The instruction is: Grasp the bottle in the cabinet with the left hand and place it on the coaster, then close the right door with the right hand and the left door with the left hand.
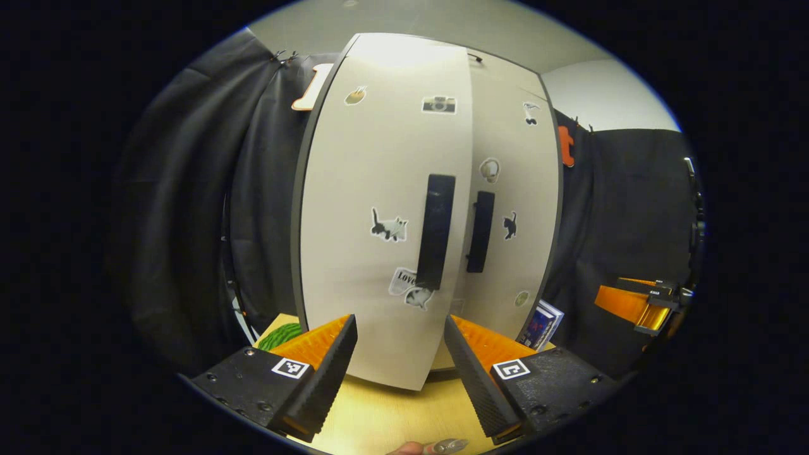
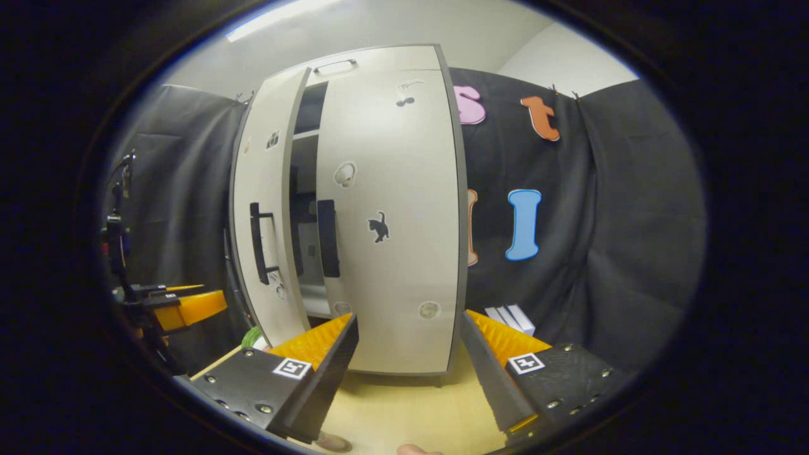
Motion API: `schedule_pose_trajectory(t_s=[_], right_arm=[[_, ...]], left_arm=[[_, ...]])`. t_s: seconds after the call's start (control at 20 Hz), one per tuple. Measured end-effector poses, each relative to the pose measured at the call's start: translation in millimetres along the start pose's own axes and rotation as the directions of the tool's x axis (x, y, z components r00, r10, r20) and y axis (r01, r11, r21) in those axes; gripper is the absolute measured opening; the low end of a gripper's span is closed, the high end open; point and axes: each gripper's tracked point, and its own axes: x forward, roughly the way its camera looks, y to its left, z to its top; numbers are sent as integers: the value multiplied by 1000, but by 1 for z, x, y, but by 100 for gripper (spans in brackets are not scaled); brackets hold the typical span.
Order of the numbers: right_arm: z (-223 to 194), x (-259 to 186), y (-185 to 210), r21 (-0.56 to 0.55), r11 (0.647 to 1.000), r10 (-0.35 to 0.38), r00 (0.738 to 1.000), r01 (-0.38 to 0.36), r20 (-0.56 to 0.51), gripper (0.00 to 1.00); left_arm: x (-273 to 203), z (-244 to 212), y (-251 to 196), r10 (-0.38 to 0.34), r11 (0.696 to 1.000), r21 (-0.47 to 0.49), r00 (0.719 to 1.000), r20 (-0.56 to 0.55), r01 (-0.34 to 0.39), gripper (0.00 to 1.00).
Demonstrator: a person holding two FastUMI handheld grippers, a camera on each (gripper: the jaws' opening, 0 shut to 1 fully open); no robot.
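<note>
Facing the cabinet (image 2: 354, 215) with both tools released, our left gripper (image 1: 401, 366) and right gripper (image 2: 409, 373) gaping over the wooden tabletop (image 2: 404, 404).

Nearest us, each pair of jaws stands wide apart, grasping nothing. Beyond them the left door (image 2: 262, 221) hangs ajar while the right door (image 2: 395, 215) looks closed. We judge these panels stiff and light on their hinges; the left door's black bar handle (image 1: 436, 230) is the place to push. We cannot make out the bottle or the coaster; the dark gap between the doors hides the shelves.

narrow gap between left door (image 2: 268, 221) and right door (image 2: 392, 221), tabletop (image 2: 404, 411) free
</note>
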Motion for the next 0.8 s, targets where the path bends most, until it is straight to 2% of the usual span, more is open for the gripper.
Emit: schedule_pose_trajectory(t_s=[0.35, 0.65, 0.8], right_arm=[[47, 3, -16, -26, 1000, -13, 996, 15, 84, 98], [133, -1, -55, 4, 998, -55, 966, 55, 254, 97], [156, -8, -75, 29, 998, -60, 955, 54, 290, 97]], left_arm=[[16, 36, -15, -35, 998, 54, 993, 110, 30, 89], [31, 80, -32, -40, 999, 43, 972, 231, 31, 89], [32, 94, -44, -50, 999, 34, 961, 272, 42, 89]])
